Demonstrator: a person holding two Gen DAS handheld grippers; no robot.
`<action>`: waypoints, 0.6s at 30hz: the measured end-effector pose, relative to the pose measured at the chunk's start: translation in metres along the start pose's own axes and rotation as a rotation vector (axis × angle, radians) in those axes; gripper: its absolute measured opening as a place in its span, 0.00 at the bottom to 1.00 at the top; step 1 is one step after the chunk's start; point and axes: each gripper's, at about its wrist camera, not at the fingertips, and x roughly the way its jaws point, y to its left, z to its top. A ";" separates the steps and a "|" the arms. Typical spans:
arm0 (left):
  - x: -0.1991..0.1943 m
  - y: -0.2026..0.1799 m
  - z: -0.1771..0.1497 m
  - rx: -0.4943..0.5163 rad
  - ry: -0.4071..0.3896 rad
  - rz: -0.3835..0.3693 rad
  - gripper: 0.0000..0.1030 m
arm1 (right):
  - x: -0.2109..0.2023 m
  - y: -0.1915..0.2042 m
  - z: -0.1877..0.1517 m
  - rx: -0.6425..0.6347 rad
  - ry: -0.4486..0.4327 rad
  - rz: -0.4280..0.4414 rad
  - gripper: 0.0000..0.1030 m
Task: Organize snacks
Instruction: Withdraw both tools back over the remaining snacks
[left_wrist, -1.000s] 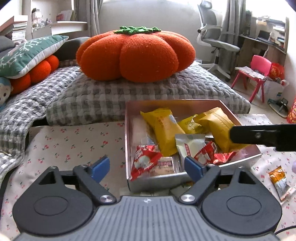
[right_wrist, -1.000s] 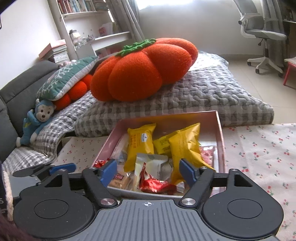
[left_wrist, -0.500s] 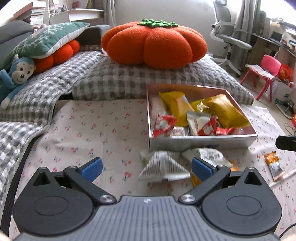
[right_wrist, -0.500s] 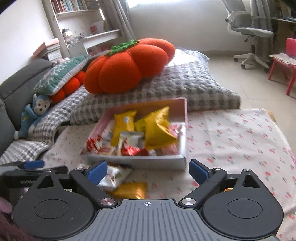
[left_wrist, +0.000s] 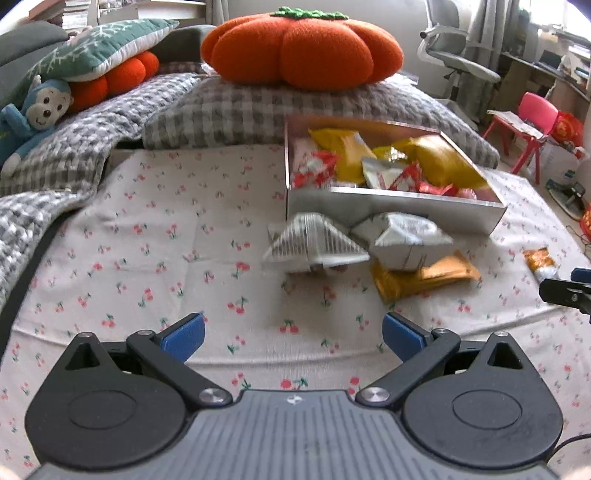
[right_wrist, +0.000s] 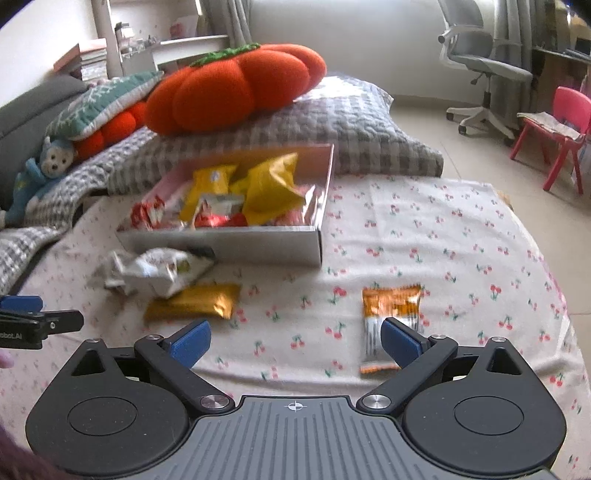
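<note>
Our right gripper (right_wrist: 295, 341) has its jaws opening, already wide, with only cherry-print cloth (right_wrist: 424, 229) between them; its right blue pad (right_wrist: 400, 341) sits just over the near end of the orange-and-white sachet (right_wrist: 388, 321). That sachet lies slightly right of our centre line, its long axis running roughly away from us, so we judge the right hand the nearer one for it. Our left gripper (left_wrist: 293, 341) is spread wide and empty too. Ahead of it and to the right lie the striped white packet (left_wrist: 314, 245), a second white packet (left_wrist: 406, 238) and a gold packet (left_wrist: 424, 278), all loose just in front of the snack box (left_wrist: 388, 208). The left view shows the sachet only small at its far right edge; the right view shows it close, and shows the left gripper's fingertip at its left edge
</note>
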 end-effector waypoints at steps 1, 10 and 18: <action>0.003 -0.001 -0.003 0.009 0.002 -0.003 0.99 | 0.001 0.000 -0.004 0.001 0.001 -0.004 0.97; 0.025 -0.006 -0.022 0.069 0.005 -0.020 1.00 | 0.019 -0.009 -0.028 -0.044 0.047 -0.068 0.97; 0.031 -0.003 -0.018 0.085 -0.042 -0.048 1.00 | 0.032 -0.025 -0.028 -0.004 0.019 -0.115 1.00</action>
